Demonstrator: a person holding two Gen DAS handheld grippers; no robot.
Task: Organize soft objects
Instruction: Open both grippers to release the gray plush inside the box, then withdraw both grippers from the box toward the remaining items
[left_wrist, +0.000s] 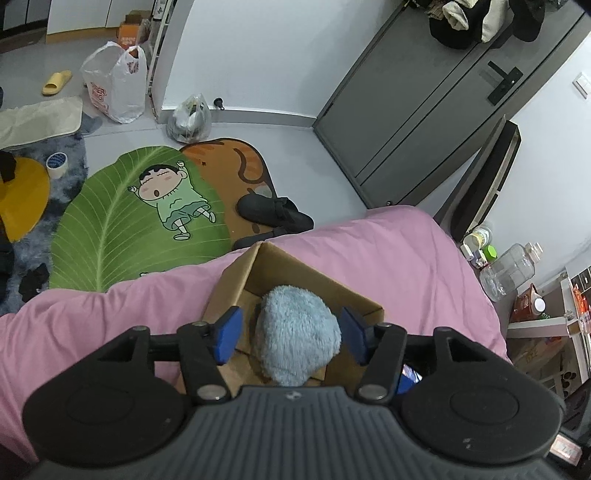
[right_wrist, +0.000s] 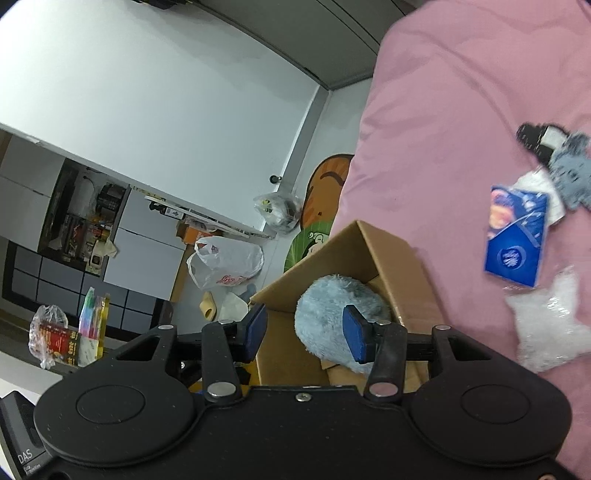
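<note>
We're in a home here, a lived-in bedroom. A bed with a pink cover (left_wrist: 388, 251) fills the foreground, and on the grey floor lie a cartoon leaf rug (left_wrist: 122, 221) and an orange cat mat (left_wrist: 236, 166). A yellow slipper (left_wrist: 56, 82) sits by a plastic bag (left_wrist: 112, 86). There's a grey door (left_wrist: 436, 107) with clothes hung over its top, a bedside shelf (left_wrist: 535, 321) crowded with bottles, and white cabinets (right_wrist: 140, 254) along the wall.

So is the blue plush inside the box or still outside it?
Inside. The plush sits within the box walls, though its top rises above the rim. Neither hand-held gripper grips it.
</note>
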